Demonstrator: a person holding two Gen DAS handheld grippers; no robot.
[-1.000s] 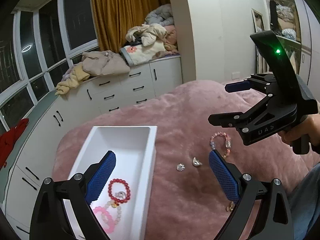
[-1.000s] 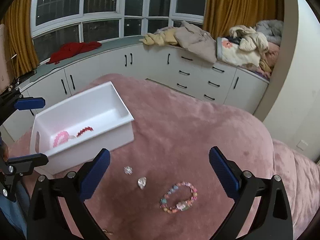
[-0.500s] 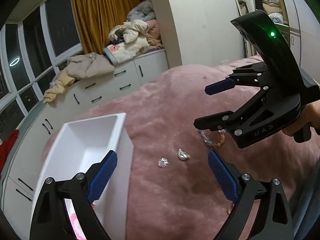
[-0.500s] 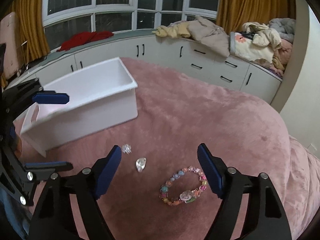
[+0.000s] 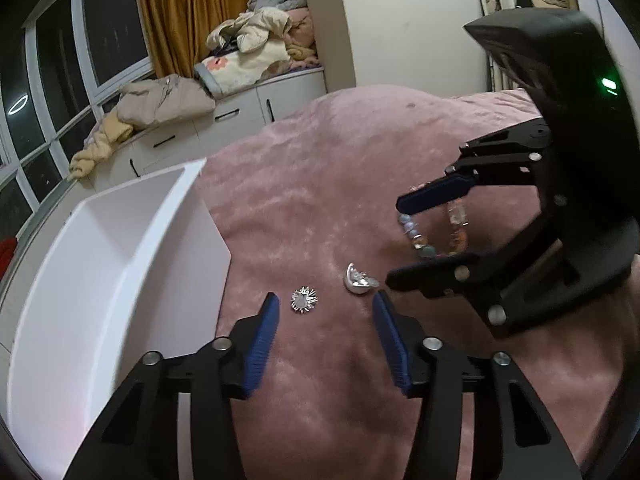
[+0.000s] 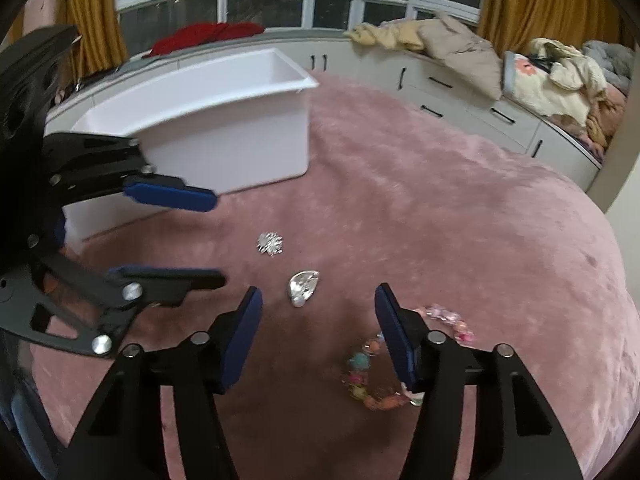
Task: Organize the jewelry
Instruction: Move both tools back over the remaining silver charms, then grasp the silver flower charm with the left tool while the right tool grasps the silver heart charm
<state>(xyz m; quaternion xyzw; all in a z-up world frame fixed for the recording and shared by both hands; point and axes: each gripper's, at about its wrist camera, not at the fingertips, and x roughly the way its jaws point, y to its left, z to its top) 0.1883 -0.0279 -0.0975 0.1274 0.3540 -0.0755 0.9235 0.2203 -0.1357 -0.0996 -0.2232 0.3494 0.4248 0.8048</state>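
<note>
Three loose pieces lie on the pink blanket [image 5: 320, 168]: a spiky silver brooch [image 5: 305, 300] [image 6: 270, 243], a silver shell-shaped piece [image 5: 359, 277] [image 6: 303, 286] and a multicoloured bead bracelet [image 5: 432, 236] [image 6: 372, 372]. My left gripper [image 5: 325, 304] [image 6: 218, 240] hovers low with its jaws closing. The brooch lies between its tips, untouched. My right gripper [image 6: 318, 294] [image 5: 396, 240] is also closing, the shell piece between its tips and free of the pads. Its right finger hides part of the bracelet. A white box [image 5: 120, 240] [image 6: 224, 128] stands at the left.
White drawer cabinets [image 6: 460, 92] run along the window wall, with piles of clothes and bedding [image 5: 248, 52] on top. A red garment [image 6: 204, 34] lies on the sill. Mustard curtains [image 5: 180, 12] hang beside the windows. The blanket stretches away behind the jewelry.
Both grippers have sunk towards the blanket and their jaws have narrowed. The jewelry now sits at the fingertips, and the box's inside has slid out of view.
</note>
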